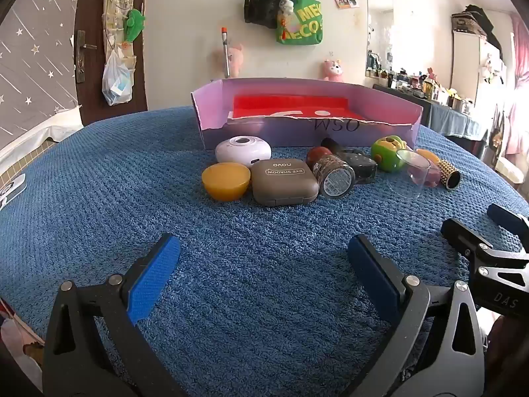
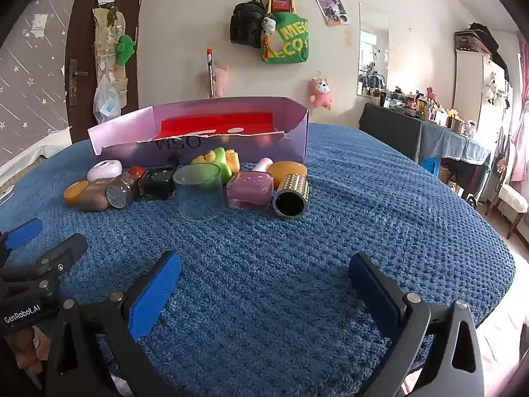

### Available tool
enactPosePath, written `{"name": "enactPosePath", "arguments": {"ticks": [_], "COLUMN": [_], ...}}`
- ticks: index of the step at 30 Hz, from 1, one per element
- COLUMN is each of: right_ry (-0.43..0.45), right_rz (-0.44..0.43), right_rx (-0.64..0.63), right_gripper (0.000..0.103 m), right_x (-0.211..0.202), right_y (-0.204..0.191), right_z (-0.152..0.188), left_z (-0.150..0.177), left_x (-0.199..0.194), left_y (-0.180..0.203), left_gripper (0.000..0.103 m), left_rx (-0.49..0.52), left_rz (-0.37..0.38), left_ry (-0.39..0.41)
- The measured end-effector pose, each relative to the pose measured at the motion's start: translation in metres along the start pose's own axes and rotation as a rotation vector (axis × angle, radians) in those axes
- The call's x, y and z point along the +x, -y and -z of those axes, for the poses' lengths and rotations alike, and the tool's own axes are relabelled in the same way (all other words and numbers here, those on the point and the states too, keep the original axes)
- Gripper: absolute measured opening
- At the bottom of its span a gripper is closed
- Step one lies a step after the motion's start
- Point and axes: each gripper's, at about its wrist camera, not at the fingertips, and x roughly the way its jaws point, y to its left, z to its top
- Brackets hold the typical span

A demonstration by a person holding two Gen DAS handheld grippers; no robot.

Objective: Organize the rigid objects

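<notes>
Hovering near the blue towel's (image 1: 99, 172) edge, the left gripper (image 1: 261, 264) and right gripper (image 2: 264, 284) gape empty. Nothing is sorted yet: the eyeshadow compact (image 1: 283, 182) and its neighbours lie before the far lilac box (image 1: 297, 132). Next, I'd guess, reach forward and pinch one.

Count on my desk, by kind

One purple box (image 2: 211, 147), two amber domes (image 1: 225, 181) (image 2: 287, 169), one clear cup (image 2: 197, 195), two dice-shaped bottles (image 2: 250, 189) (image 2: 156, 182).
</notes>
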Motion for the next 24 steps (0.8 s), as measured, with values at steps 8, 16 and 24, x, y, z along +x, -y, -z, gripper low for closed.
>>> {"name": "enactPosePath", "arguments": {"ticks": [8,16,24], "right_ry": [-0.004,-0.003,-0.005], "right_rz": [-0.002,-0.001,-0.002], "right_rx": [-0.002,-0.001,-0.001], "right_gripper": [0.103,0.103,0.103], "right_x": [0.0005,0.0008,0.0002], "right_y": [-0.0004,-0.0004,0.0], "right_z": [-0.0007,0.0,-0.001], "left_z": [0.0,0.0001,0.0001], "left_x": [0.0,-0.0001,-0.0001], "left_y": [-0.0003,0.0001,0.0001], "left_gripper": [0.103,0.103,0.103], "left_rx": [0.0,0.001,0.0], "left_rz": [0.002,0.0,0.0], "left_ry": [0.0,0.001,0.002]}}
